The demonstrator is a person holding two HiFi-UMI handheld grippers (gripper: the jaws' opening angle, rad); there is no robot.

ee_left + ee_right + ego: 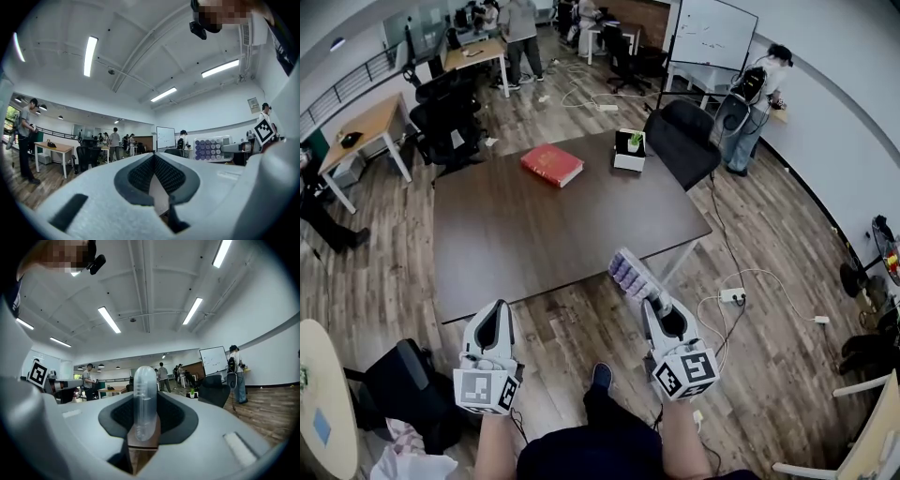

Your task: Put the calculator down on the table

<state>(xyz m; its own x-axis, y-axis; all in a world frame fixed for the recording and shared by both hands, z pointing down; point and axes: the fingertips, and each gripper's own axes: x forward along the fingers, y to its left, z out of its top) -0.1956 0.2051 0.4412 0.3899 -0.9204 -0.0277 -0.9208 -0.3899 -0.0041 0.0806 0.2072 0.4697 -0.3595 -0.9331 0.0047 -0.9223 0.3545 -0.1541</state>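
Note:
The calculator (633, 276), white with purple keys, sticks out ahead of my right gripper (652, 302), which is shut on its near end. It hangs over the floor just off the near right edge of the dark brown table (534, 234). In the right gripper view the calculator (144, 380) stands edge-on between the pads. My left gripper (494, 309) is level beside it, short of the table's near edge, jaws together and empty. From the left gripper view (153, 158) the calculator (209, 149) shows at the right.
On the table's far side lie a red book (552, 164) and a white planter box (630, 150). A black chair (684, 141) stands at the far right corner, more chairs (450, 122) at the far left. A power strip (732, 295) and cables lie on the floor at the right.

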